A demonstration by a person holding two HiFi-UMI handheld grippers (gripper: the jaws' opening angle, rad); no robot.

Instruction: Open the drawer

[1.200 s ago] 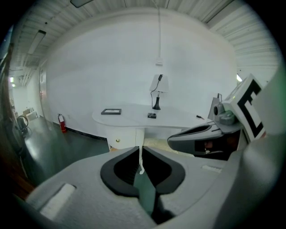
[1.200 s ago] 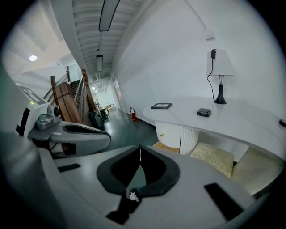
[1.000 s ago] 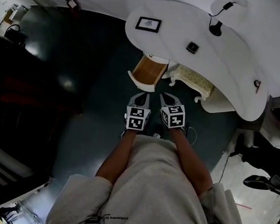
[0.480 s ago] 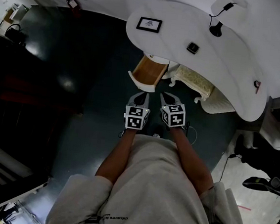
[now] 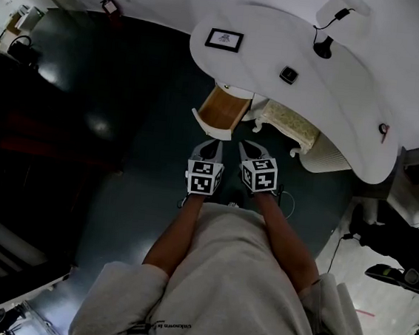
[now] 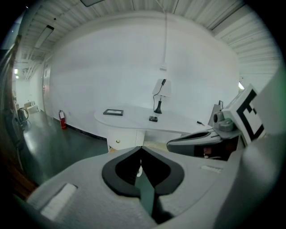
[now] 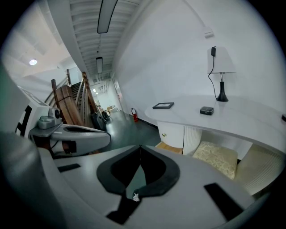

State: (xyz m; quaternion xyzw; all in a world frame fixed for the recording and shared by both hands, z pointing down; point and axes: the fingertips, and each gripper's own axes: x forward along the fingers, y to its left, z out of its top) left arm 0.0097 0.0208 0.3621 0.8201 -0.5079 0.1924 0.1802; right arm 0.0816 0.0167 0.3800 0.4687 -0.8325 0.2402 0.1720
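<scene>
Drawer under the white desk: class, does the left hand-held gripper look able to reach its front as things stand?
Probably yes. The left hand-held gripper sits just short of the open drawer, nothing visible between them; its jaws are together, so they'd need opening to grip.

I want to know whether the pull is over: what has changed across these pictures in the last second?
Nothing has visibly changed. The drawer stands pulled out from under the white desk, as before. The left tool and the right tool are side by side just short of the drawer's front, both shut with nothing in them.
</scene>
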